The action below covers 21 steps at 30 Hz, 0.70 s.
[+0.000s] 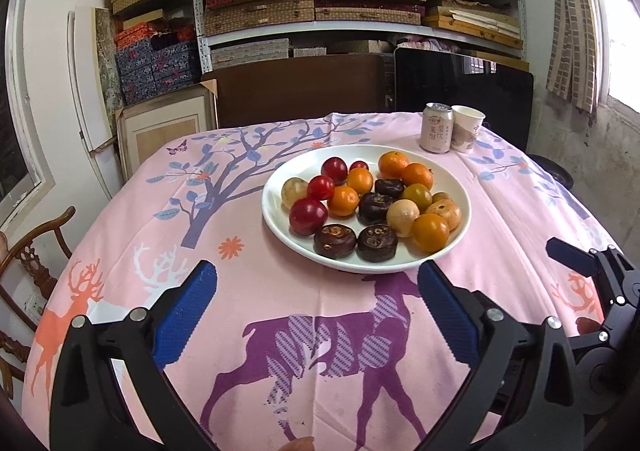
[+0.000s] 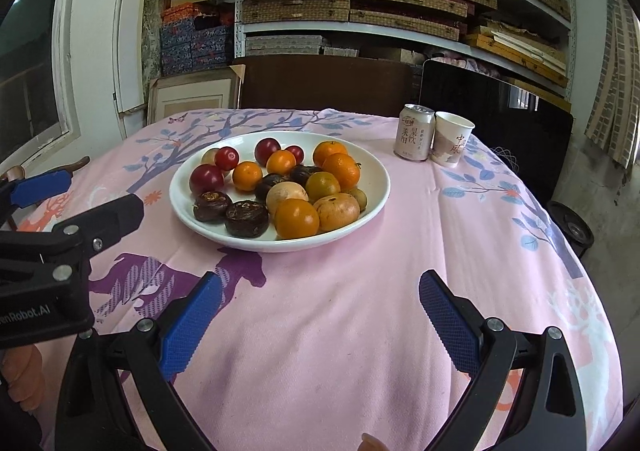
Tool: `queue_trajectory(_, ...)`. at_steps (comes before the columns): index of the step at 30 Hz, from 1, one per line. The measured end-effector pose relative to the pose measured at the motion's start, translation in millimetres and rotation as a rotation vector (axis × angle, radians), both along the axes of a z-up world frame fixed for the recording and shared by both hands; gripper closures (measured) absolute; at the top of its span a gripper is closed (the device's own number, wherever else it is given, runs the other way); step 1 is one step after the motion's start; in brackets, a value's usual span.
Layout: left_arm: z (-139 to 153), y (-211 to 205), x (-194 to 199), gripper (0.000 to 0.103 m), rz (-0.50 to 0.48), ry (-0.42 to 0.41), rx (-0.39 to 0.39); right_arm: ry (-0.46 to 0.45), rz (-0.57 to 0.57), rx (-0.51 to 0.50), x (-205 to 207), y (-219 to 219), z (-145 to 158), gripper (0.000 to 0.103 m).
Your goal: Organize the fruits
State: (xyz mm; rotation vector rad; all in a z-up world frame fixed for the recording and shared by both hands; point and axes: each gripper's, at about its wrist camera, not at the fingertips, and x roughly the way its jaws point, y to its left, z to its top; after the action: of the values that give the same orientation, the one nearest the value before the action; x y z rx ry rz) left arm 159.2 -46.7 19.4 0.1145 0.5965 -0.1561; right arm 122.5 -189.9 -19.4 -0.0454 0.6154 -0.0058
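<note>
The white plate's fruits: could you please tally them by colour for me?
Red fruits: 4
Orange fruits: 6, one green-tinged
Dark brown fruits: 4
Pale tan fruits: 4
Total: 18

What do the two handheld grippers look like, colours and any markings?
Both grippers, left gripper and right gripper, have black angular frames with silver bolts and two blue fingers with textured pads. White lettering ending "nRobot.AI" marks the left gripper's body in the right wrist view.

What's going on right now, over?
Left gripper and right gripper open, empty, short of the plate. Fruits all piled on it. Can, cup beyond, clear.
</note>
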Motion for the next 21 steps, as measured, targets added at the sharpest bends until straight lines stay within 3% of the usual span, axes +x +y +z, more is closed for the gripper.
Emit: queue_trajectory(21, -2, -2, 0, 0.004, -0.004, 0.026, -0.018, 0.001, -0.007, 0.072, 0, -11, 4, 0.003)
